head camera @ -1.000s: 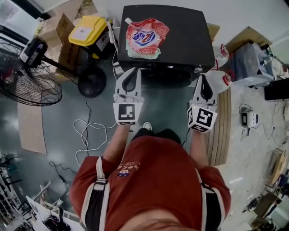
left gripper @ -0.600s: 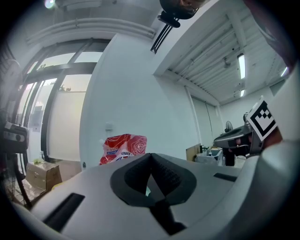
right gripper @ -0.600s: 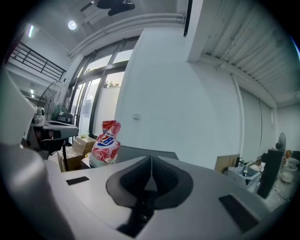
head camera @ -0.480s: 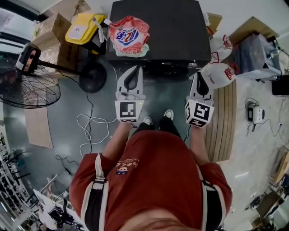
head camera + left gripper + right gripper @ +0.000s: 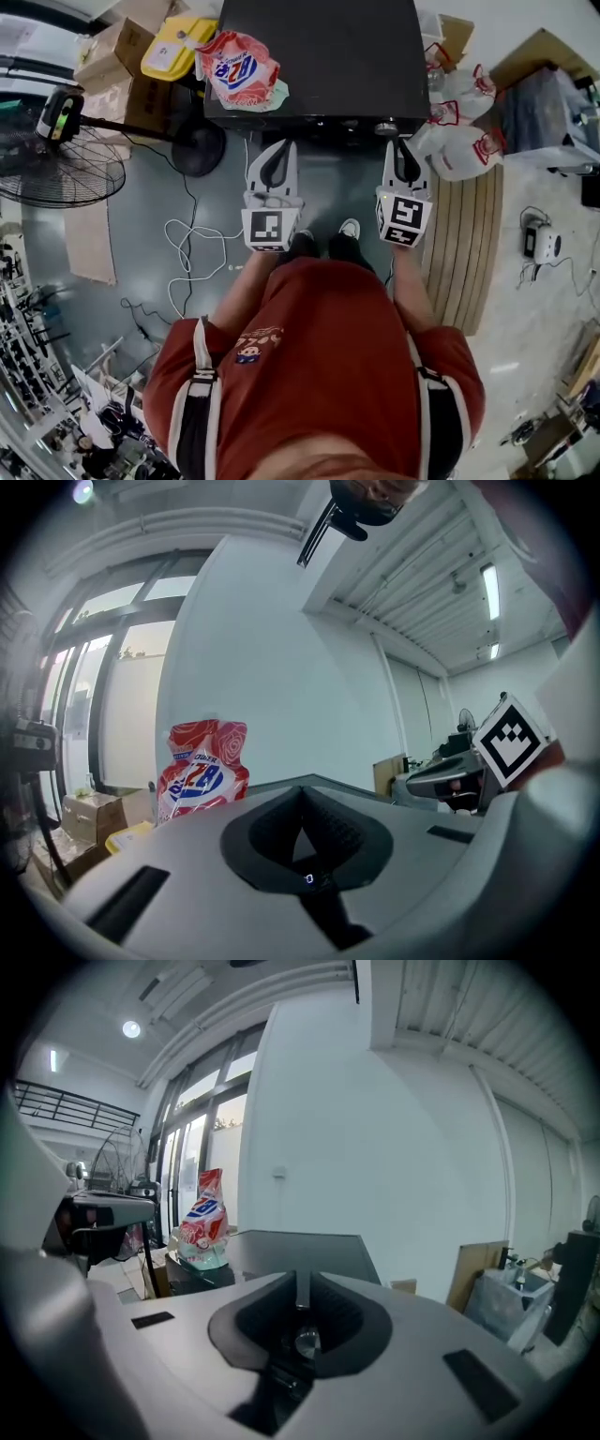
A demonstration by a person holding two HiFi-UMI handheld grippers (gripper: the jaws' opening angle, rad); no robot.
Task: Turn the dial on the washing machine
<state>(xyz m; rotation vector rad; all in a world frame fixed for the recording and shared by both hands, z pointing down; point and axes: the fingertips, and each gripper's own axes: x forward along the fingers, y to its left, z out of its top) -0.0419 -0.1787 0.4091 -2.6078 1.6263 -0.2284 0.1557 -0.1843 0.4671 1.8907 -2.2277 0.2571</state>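
Washing machine (image 5: 328, 56) is filling the top of the head view, a black box with a flat lid, and I'm treating it as my landmark. To the left of the machine a big floor fan (image 5: 66, 173) is standing on its round base. To the right of the machine a run of wooden planks (image 5: 469, 253) is lying on the floor, with white plastic bags (image 5: 464, 150) slumping against the machine's right front corner. A red and white detergent pouch (image 5: 234, 67) is resting on the machine's lid at its left front corner.

I'm holding both tools just in front of the machine's front edge, tips pointing at it. The left gripper (image 5: 277, 145) is hanging before the middle of the front, its jaws pressed together at the tips and gripping nothing. The right gripper (image 5: 403, 142) is sitting before the right end of the front, its jaws drawn in to a thin seam and likewise carrying nothing.

Smallest of all, the dial (image 5: 385, 128) is showing as a round silver knob at the right end of the machine's front edge, just beside the right gripper's tips and not held by them. In the right gripper view it is showing low between the jaw roots.
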